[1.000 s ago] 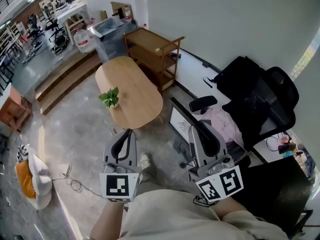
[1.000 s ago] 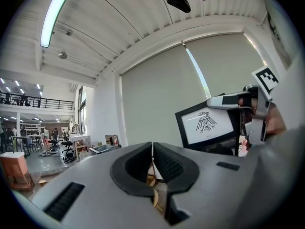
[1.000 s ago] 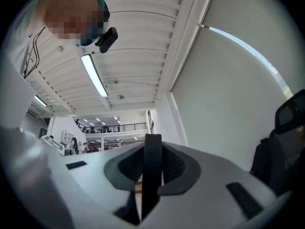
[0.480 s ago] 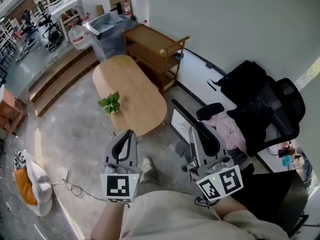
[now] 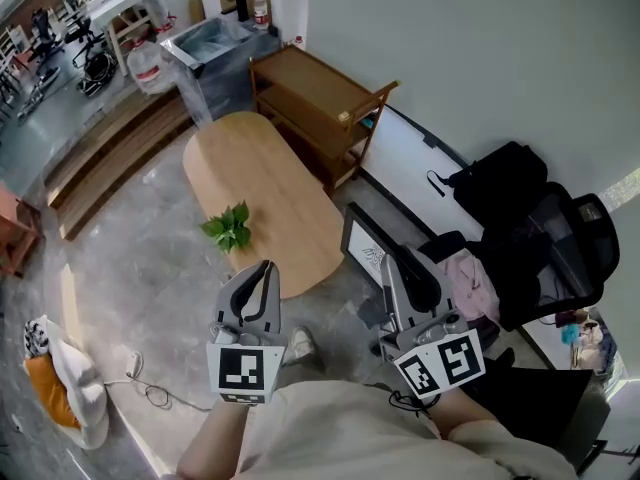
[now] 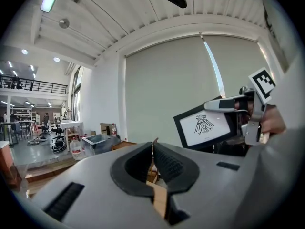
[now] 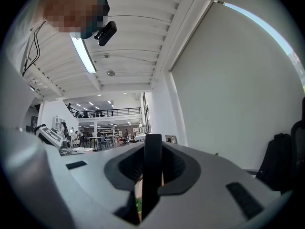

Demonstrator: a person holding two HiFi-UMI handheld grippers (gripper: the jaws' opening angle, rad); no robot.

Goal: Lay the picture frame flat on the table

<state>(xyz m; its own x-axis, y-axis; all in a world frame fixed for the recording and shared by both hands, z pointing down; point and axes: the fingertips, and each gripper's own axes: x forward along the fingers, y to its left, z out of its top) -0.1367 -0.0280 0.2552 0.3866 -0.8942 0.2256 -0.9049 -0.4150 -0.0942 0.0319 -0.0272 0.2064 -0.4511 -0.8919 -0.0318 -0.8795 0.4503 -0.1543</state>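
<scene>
Black picture frame (image 5: 362, 246) still held aloft, wooden table (image 5: 262, 183) nearer

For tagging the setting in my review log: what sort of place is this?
Probably an open office or lab workspace: an oval wooden table, a black office chair, a whiteboard against the wall, and a railed mezzanine beyond.

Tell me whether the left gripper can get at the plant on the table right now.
Probably yes: the plant stands at the table's near end, nothing lies between it and the left gripper, which is shut and empty, though it would have to reach down.
</scene>
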